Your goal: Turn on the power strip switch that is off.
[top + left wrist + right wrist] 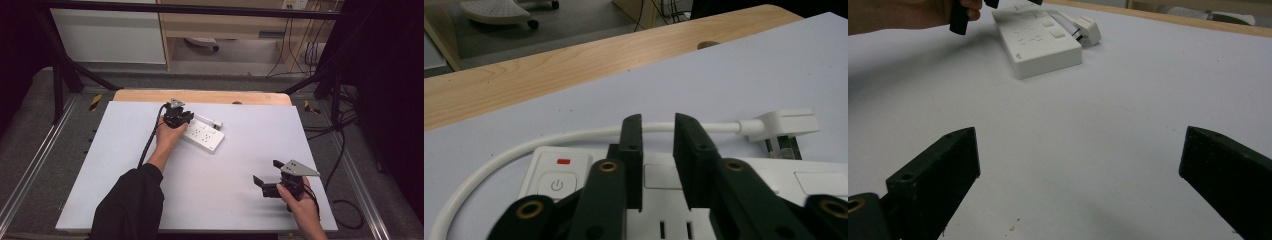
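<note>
**High view: left gripper on the power strip, right gripper waiting apart**

High view is showing the left gripper sitting at the near-left end of the white power strip, with the person's left hand wrapping around it from behind. In the left gripper view, its jaws are standing nearly together with only a narrow slot between them, and nothing is sitting in that slot. Directly under the jaws the strip is lying flat, its power button and a small red light just left of the left jaw. Beyond the jaw tips the white cord is curving across, ending right of the jaws in the plug, which is resting beside the strip's far edge.

Further right, well apart from the strip, the right gripper is hovering over the bare white mat, held by the right hand. In the right gripper view its jaws are spreading wide, holding nothing, and the strip is lying far ahead, left of centre.
</note>
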Demonstrator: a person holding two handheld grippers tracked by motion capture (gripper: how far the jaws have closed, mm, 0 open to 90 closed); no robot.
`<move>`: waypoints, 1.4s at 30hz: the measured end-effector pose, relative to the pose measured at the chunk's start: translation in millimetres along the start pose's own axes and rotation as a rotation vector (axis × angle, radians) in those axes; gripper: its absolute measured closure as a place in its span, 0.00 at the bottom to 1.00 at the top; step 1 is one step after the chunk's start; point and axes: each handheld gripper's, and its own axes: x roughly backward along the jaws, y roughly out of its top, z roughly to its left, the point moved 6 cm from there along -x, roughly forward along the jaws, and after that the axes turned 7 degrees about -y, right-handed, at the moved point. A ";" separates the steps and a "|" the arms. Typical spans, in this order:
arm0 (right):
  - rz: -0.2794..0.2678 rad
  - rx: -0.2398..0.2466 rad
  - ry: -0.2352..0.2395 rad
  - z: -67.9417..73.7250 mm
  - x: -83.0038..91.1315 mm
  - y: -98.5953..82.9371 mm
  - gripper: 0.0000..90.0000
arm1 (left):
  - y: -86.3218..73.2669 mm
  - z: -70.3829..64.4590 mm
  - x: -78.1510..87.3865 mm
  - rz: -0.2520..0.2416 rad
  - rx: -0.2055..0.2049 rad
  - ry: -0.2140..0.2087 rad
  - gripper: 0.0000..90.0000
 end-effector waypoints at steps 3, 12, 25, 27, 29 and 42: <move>0.000 0.000 -0.001 0.0 -0.2 0.0 0.04 | 2.3 -1.0 1.7 -0.008 0.000 0.001 0.78; 0.003 0.004 -0.001 0.1 -1.0 -0.3 0.04 | 6.7 -5.6 7.0 -0.010 0.003 -0.008 0.48; 0.011 -0.001 -0.010 0.3 -1.2 -1.5 0.03 | 12.2 -18.2 12.5 -0.002 -0.002 -0.025 0.14; 0.011 0.001 -0.013 0.0 -0.8 -1.7 0.03 | 12.0 -18.3 13.4 0.004 0.018 -0.027 0.12; 0.010 -0.001 -0.014 -0.2 -0.7 -1.6 0.03 | 12.3 -18.5 14.5 0.006 0.028 -0.029 0.11; 0.003 -0.002 -0.012 -0.4 -0.5 -0.7 0.03 | 20.3 -17.0 28.9 -0.007 0.032 -0.018 0.11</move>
